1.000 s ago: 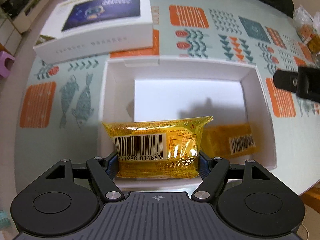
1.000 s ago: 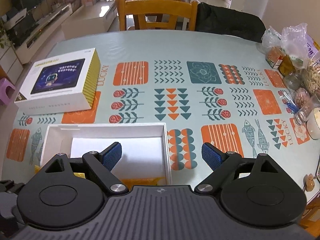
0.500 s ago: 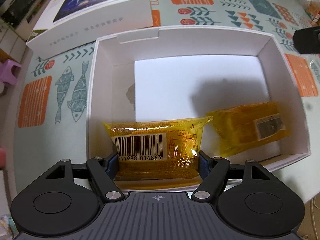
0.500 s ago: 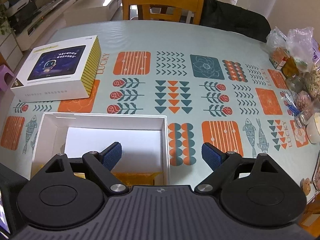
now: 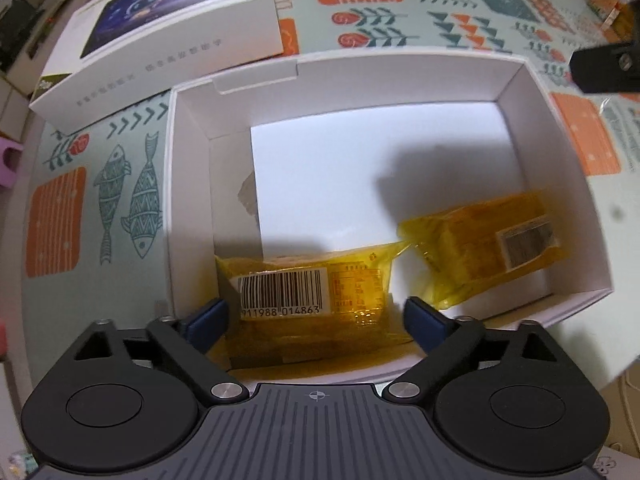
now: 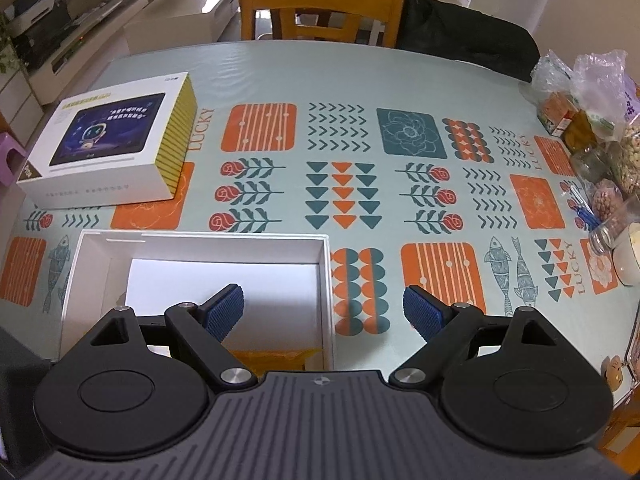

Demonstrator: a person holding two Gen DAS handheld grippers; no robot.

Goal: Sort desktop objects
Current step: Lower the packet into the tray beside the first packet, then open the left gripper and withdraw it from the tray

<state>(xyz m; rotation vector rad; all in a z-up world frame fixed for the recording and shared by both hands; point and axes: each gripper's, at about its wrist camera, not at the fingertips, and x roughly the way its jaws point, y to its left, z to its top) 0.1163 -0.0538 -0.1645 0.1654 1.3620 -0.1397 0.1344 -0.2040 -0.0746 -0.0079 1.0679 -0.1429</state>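
Note:
An open white cardboard box (image 5: 516,80) sits on the patterned table; it also shows in the right wrist view (image 6: 326,276). My left gripper (image 5: 316,316) is open inside the box's near left corner, its blue pads apart from a yellow snack packet with a barcode (image 5: 312,292) lying between them. A second yellow packet (image 5: 488,244) lies in the box's near right corner. My right gripper (image 6: 323,312) is open and empty, hovering over the box's right wall; a yellow packet edge (image 6: 276,356) shows below it.
A white tablet box (image 6: 108,148) lies left of the open box, also in the left wrist view (image 5: 160,32). Bags and jars of snacks (image 6: 596,152) crowd the table's right edge. A wooden chair (image 6: 320,8) stands behind the table.
My left gripper lowered the barcode packet into the box and opened, letting it go. The right gripper stayed open and shifted slightly.

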